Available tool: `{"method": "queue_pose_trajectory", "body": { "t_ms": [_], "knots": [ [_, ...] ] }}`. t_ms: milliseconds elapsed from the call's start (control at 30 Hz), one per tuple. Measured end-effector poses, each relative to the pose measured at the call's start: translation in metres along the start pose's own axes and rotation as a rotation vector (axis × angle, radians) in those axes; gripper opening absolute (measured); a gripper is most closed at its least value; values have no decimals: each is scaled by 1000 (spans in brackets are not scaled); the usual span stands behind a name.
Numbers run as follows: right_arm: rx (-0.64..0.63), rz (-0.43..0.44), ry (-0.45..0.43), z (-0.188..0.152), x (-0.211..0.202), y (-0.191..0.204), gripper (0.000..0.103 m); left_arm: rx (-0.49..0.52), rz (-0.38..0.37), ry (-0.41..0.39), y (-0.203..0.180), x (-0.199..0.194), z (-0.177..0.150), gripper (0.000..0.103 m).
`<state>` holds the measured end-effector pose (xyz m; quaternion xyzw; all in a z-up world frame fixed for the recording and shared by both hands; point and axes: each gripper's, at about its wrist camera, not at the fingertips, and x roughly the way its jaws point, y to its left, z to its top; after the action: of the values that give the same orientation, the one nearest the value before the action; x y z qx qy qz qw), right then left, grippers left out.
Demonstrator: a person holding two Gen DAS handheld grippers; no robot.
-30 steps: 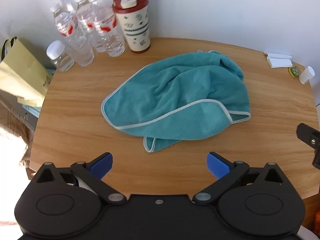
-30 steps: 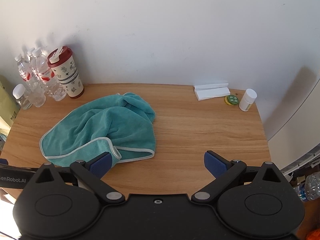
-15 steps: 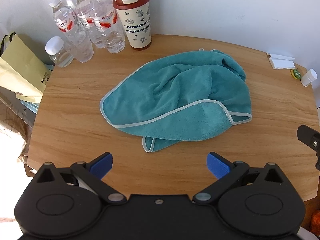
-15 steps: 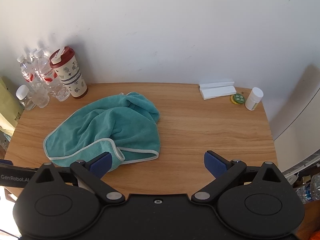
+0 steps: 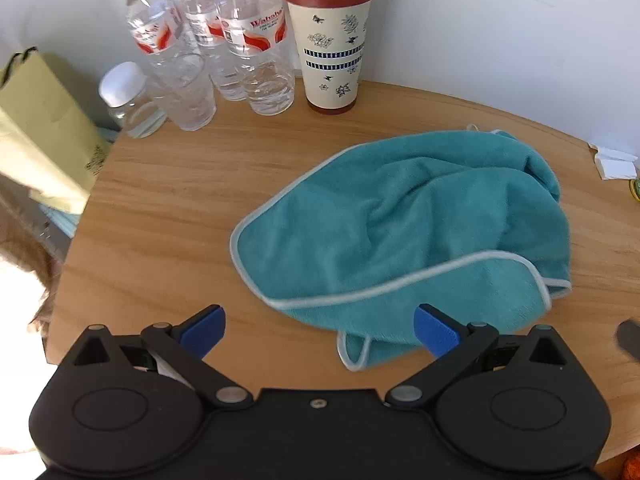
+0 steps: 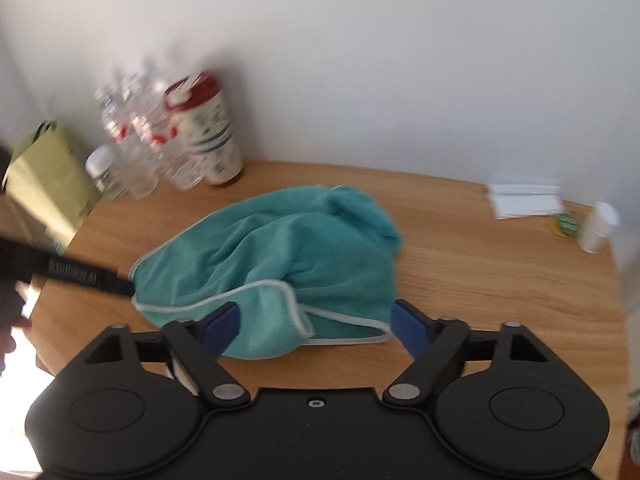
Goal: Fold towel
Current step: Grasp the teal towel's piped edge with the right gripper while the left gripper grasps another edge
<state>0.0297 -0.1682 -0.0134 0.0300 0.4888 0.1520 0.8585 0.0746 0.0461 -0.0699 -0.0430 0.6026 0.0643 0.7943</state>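
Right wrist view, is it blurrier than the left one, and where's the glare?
Right wrist view: motion-smeared throughout, worst on the water bottles and tumbler; towel edges soft. Left wrist view: mostly sharp, bottle labels legible, slight smear on the towel's near hem. Both show blown-out white glare at the lower left edge and fisheye bending of the table.

We see a blue-green towel [image 5: 400, 216] with a pale, almost white edge. It lies on a light brown table [image 5: 168, 208] with wood lines in it. Our two grippers, the left gripper [image 5: 318, 330] and the right gripper [image 6: 316, 326], are black with bright blue fingertips [image 5: 202, 330]. The cup [image 5: 330, 44] is cream with little dark flowers and two dark dotted bands, and its lid is dark red. The water bottles [image 5: 208, 40] are clear with red and white labels. The bag [image 5: 36, 128] is yellow-green. The wall [image 6: 360, 60] is white.
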Motion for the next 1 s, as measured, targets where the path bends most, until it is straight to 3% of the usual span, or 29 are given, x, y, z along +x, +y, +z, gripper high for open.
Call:
{"method": "queue_pose_trajectory", "body": {
  "t_ms": [133,333,500,633,700,767,800,867,900,933,1000],
  "knots": [
    [-4,54,42,-1,39,5,76,-19,-30,5,19,27,12,102],
    [-16,49,56,6,70,11,73,-47,-87,23,46,67,28,101],
    [-43,60,115,17,101,17,69,-76,-111,86,60,94,29,81],
    [-95,57,157,20,117,23,66,-73,-128,109,67,106,28,80],
    [-116,59,174,20,123,27,53,-64,-136,99,68,105,28,81],
    [-129,66,194,20,128,29,49,-55,-144,88,68,105,28,80],
    [-130,74,206,20,130,29,40,-50,-148,83,68,105,29,78],
    [-126,97,237,20,133,29,35,-41,-153,77,68,103,29,71],
    [-128,97,244,20,133,29,15,-38,-154,75,68,102,29,65],
    [-130,95,252,19,134,29,3,-37,-156,75,69,101,29,55],
    [-126,113,242,19,129,29,3,-38,-162,74,74,101,29,49]
  ]
}}
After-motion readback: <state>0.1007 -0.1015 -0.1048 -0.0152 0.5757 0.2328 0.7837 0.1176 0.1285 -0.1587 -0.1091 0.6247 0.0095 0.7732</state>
